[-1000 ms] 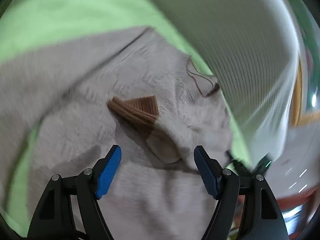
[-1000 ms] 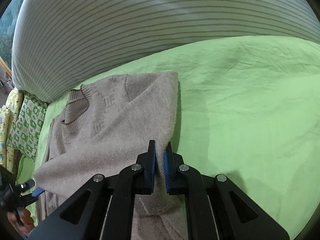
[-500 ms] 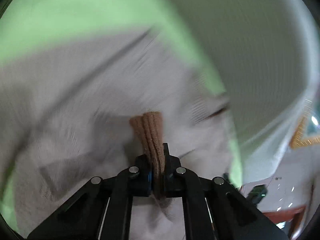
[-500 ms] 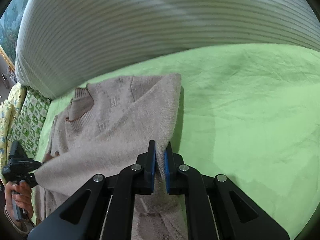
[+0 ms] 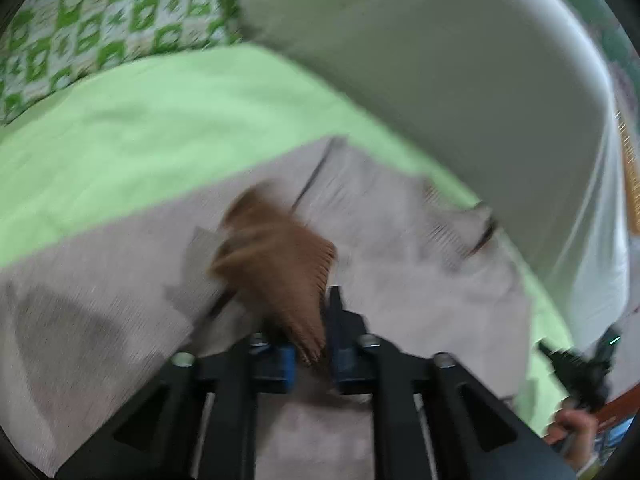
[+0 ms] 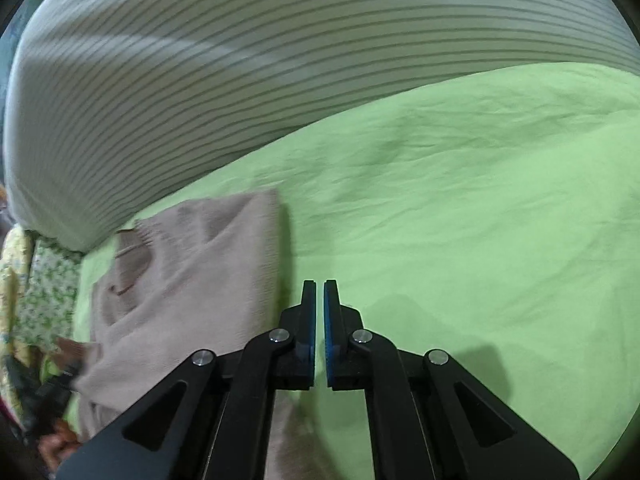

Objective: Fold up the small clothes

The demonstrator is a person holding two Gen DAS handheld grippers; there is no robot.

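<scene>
A small beige knit sweater (image 5: 400, 280) lies on the green bedsheet (image 5: 140, 128). My left gripper (image 5: 312, 344) is shut on the sleeve's brown ribbed cuff (image 5: 280, 272) and holds it above the sweater's body. In the right wrist view the sweater (image 6: 192, 288) lies to the left, with its neckline (image 6: 132, 248) toward the pillow. My right gripper (image 6: 319, 320) is shut and empty, over bare sheet (image 6: 460, 220) just right of the sweater's folded edge.
A large grey-striped pillow (image 6: 280, 60) runs along the back of the bed and shows in the left wrist view (image 5: 460, 80). A green-and-white patterned cloth (image 5: 100, 24) lies at the far left. The other hand and gripper (image 5: 580, 380) show at the lower right.
My left gripper closed on the brown cuff and lifted it across the sweater. My right gripper let go of the sweater's edge and moved right, off the cloth.
</scene>
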